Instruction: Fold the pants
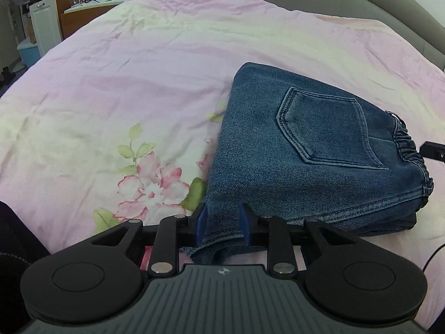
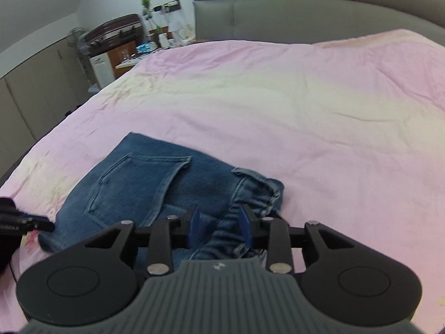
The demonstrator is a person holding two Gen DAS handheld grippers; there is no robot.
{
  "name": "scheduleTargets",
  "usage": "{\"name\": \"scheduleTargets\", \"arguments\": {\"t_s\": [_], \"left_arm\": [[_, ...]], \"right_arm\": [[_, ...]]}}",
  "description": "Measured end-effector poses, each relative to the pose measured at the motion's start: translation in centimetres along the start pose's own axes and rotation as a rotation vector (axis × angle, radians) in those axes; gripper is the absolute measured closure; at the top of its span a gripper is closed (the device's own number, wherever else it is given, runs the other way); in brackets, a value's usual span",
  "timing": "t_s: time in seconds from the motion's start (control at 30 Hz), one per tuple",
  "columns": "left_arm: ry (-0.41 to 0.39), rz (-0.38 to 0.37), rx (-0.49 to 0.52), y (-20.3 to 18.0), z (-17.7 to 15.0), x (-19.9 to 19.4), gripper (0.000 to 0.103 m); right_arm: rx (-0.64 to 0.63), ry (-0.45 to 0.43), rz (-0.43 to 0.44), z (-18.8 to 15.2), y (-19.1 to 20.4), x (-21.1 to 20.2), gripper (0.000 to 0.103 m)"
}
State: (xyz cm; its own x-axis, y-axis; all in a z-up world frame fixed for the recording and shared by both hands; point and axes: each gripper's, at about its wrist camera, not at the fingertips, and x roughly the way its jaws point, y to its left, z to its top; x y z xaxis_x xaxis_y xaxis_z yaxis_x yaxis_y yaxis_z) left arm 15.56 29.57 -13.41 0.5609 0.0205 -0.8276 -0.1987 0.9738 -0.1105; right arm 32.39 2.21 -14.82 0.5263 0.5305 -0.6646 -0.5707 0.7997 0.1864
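Two tools are seen at the near edge of a folded pair of pants (image 1: pixel 303 150), which lies on a bed under a pink quilt (image 1: pixel 139 83) printed with flowers. The pants are blue denim, folded into a compact stack with a back pocket (image 1: pixel 328 130) facing up and the elastic waistband (image 1: pixel 408 144) bunched along one side.

From the left wrist view, the left tool (image 1: pixel 224 222) is seen at the near corner of the stack. A hemmed flap of denim passes between its blue pads (image 1: pixel 201 222) and appears pinched by them, so the left tool is clenched on the pants.

From the right wrist view, the right tool (image 2: pixel 219 226) is placed at the waistband side of the stack. Gathered denim is bunched against the right-hand pad (image 2: pixel 246 225), while a gap is left at the other pad; whether the fabric is truly gripped there cannot be told.

The tip of each tool is caught at the edge of the other's view. A grey padded headboard (image 2: pixel 306 16) is seen at the far end of the bed, and cluttered furniture, with a suitcase (image 2: pixel 116 29) on top, is visible beyond the bed's far side.
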Motion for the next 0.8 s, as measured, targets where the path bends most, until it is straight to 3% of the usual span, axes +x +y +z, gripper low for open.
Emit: {"name": "scheduleTargets", "arguments": {"t_s": [0.17,0.27,0.43,0.5,0.63,0.8], "left_arm": [[0.037,0.014,-0.004,0.2,-0.7,1.1,0.071],[0.059,0.026,-0.003,0.2,-0.9,2.4,0.066],[0.067,0.047,-0.019,0.3,-0.6,2.2,0.065],[0.042,0.079,0.007,-0.5,-0.2,1.0,0.065],[-0.062,0.084,0.042,-2.6,0.2,-3.6,0.064],[-0.174,0.126,0.118,-5.3,1.7,-10.4,0.063]], "right_arm": [[-0.127,0.027,-0.064,-4.4,2.9,-0.3,0.075],[-0.041,0.091,-0.064,-5.5,1.6,1.6,0.074],[-0.05,0.128,-0.074,-5.4,1.4,2.4,0.072],[-0.011,0.14,-0.066,-4.1,1.1,1.9,0.072],[-0.017,0.073,-0.059,-2.2,1.6,-1.8,0.066],[-0.037,-0.021,-0.053,-1.3,3.0,-8.3,0.05]]}}
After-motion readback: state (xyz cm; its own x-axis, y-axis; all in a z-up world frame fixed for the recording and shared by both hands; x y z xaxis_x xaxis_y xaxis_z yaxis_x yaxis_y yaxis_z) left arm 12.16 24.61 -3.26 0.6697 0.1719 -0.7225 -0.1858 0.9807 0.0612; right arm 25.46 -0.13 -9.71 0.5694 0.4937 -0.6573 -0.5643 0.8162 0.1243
